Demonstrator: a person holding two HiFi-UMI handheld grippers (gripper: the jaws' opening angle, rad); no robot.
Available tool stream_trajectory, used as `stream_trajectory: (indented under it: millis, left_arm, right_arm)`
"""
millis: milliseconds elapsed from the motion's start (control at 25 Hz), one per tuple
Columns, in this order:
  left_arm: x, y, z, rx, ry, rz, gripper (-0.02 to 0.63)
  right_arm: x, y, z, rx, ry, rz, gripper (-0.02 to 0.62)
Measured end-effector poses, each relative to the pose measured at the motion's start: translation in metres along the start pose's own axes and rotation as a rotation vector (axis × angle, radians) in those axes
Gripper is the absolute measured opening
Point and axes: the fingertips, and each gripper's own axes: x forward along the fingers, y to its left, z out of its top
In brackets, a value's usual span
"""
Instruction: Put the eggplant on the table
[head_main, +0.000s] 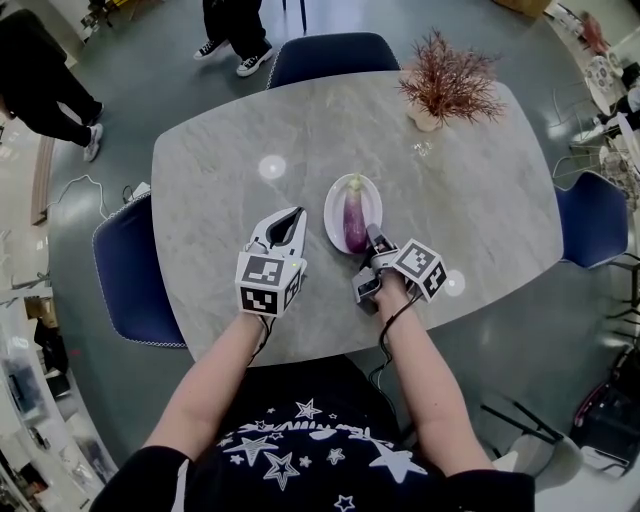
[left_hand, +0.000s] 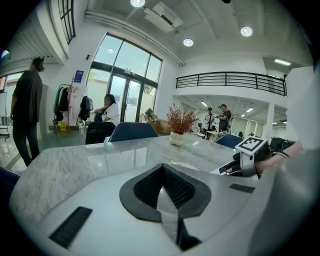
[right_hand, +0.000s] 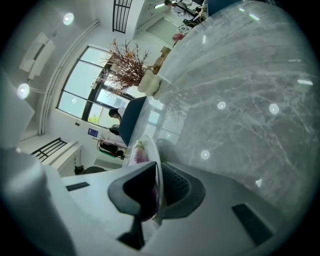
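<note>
1. The eggplant (head_main: 355, 218) lies lengthwise on a small white plate (head_main: 333, 215) near the middle of the table (head_main: 220, 190), green stem at the far end.
2. My right gripper (head_main: 372, 240) is turned on its side at the plate's near edge. Its jaws are drawn narrow, with the eggplant's (right_hand: 136, 152) near end and the plate rim (right_hand: 158, 150) pinched between them.
3. My left gripper (head_main: 296, 213) rests just left of the plate, jaws closed tip to tip with nothing between them.
4. The table is grey marble with rounded corners and bright lamp reflections. A vase of dried red twigs (head_main: 448, 85) stands at its far right.
5. Blue chairs stand at the far side (head_main: 330, 55), left (head_main: 125, 270) and right (head_main: 592, 220), on a grey-green floor (head_main: 130, 60).
6. The left gripper view shows tall windows (left_hand: 125, 75), a balcony rail (left_hand: 230, 80) and people standing and sitting far off.
7. My jaw hides the eggplant's near tip. I cannot tell how far the lower jaw reaches under the plate. The standing people (head_main: 235, 40) are cut off at the legs.
</note>
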Motion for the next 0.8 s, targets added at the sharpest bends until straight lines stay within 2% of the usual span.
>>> stream_trajectory:
  millis: [320, 480, 560, 800]
  left_arm:
    - [-0.006, -0.004, 0.002, 0.009, 0.004, -0.009, 0.006]
    - [-0.012, -0.001, 0.005, 0.024, -0.005, -0.004, 0.006]
    - [-0.016, -0.001, 0.008, 0.025, -0.013, 0.003, 0.006]
    - [-0.021, -0.003, 0.013, 0.027, -0.03, 0.017, 0.006]
  right_arm:
    - [0.0, 0.0, 0.0, -0.047, 0.009, -0.023, 0.031]
    - [-0.004, 0.001, 0.004, -0.045, -0.027, -0.006, 0.033]
    - [-0.007, 0.001, 0.006, -0.039, -0.036, 0.008, 0.101]
    - [-0.016, -0.002, 0.012, -0.079, -0.046, -0.008, 0.101]
